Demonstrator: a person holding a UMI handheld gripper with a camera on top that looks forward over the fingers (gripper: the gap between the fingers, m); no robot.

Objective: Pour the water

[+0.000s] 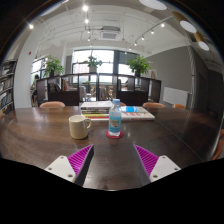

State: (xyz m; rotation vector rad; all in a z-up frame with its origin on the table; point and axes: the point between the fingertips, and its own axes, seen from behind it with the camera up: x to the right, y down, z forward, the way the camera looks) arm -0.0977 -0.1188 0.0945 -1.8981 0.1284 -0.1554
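Observation:
A clear plastic water bottle (115,120) with a blue label stands upright on the dark wooden table (40,140), well beyond my fingers. To its left sits a cream mug (79,127) with its handle turned toward the bottle. My gripper (113,160) is open, its two magenta pads (80,158) spread wide apart, with nothing between them but bare table. The bottle lines up roughly with the gap between the fingers.
Books or papers (120,112) lie flat on the table behind the bottle. Chairs (52,104) stand along the table's far side. Beyond them are partitions, potted plants (139,66) and bright windows.

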